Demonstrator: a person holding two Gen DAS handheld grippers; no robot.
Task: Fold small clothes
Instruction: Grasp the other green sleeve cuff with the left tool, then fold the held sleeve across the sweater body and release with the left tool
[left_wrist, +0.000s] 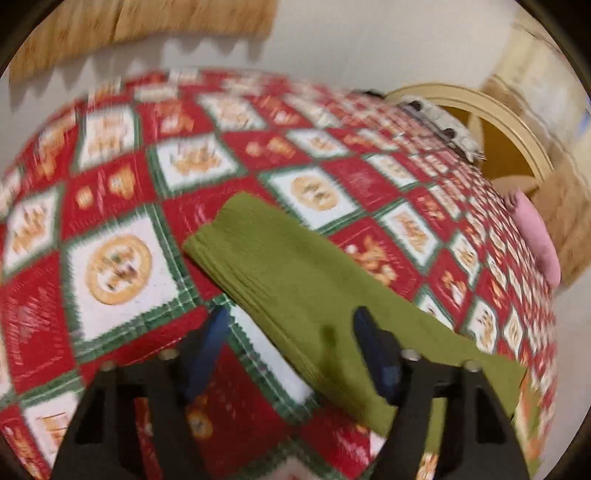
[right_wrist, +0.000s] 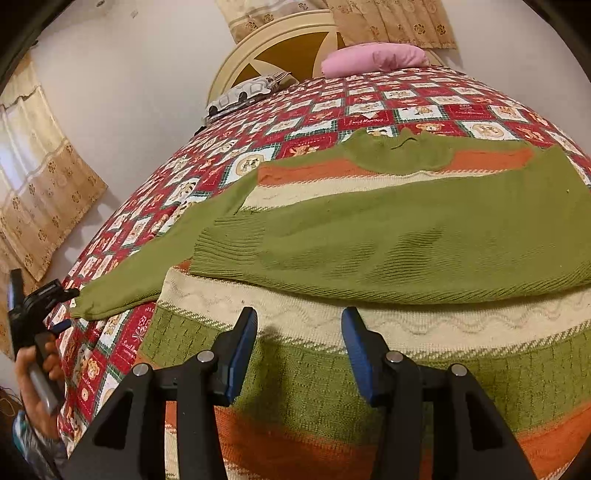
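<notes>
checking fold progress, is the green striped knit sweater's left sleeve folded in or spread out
Spread out: the green striped knit sweater has its sleeve lying on the patchwork bedspread.

Right gripper (right_wrist: 299, 332): two matte black arms with triangular cut-outs are seen, each tipped with a blue pad on its inner face; silver screw heads are set behind the pads. Left gripper (left_wrist: 291, 328): identical build. A patterned grey sleeve (right_wrist: 33, 443) is worn.
</notes>
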